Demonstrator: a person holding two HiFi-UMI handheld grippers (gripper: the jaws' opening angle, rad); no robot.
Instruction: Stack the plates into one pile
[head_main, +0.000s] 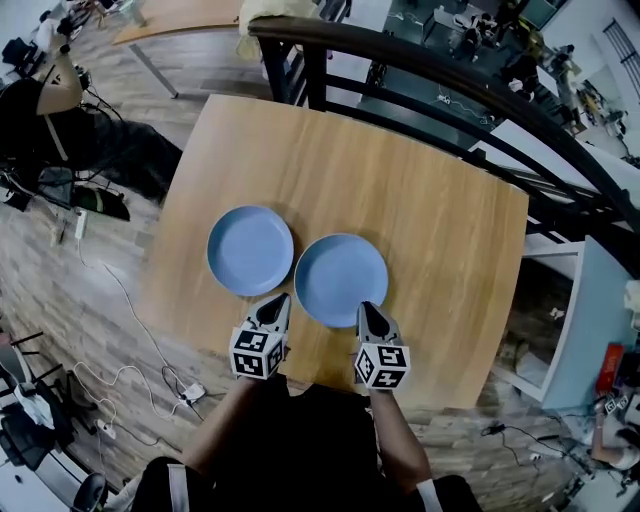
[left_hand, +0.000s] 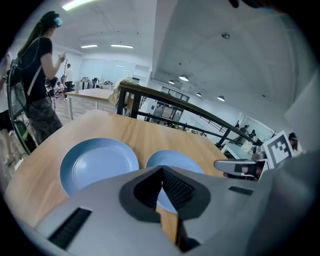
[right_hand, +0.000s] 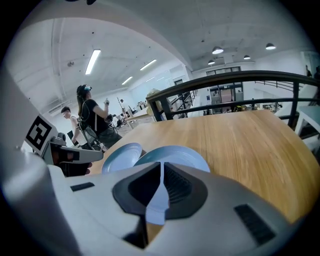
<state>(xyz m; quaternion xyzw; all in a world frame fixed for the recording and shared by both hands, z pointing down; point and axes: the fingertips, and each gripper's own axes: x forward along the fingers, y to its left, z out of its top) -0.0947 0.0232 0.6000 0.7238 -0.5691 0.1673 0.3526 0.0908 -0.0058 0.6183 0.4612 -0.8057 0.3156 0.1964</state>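
Observation:
Two blue plates lie side by side on the wooden table (head_main: 430, 230), apart from each other. The left plate (head_main: 250, 250) (left_hand: 97, 162) (right_hand: 122, 156) is just ahead of my left gripper (head_main: 275, 305) (left_hand: 162, 171). The right plate (head_main: 340, 280) (left_hand: 176, 161) (right_hand: 175, 154) lies between the two grippers, its near rim by my right gripper (head_main: 368, 312) (right_hand: 161, 166). Both grippers hover at the table's near edge, jaws shut with nothing held. Each gripper points at the plates without touching them.
A dark curved railing (head_main: 420, 70) runs behind the table's far edge. A person (left_hand: 37, 75) stands off to the left beside the table. Cables and gear (head_main: 60, 190) lie on the floor at the left. A shelf unit (head_main: 585, 330) stands to the right.

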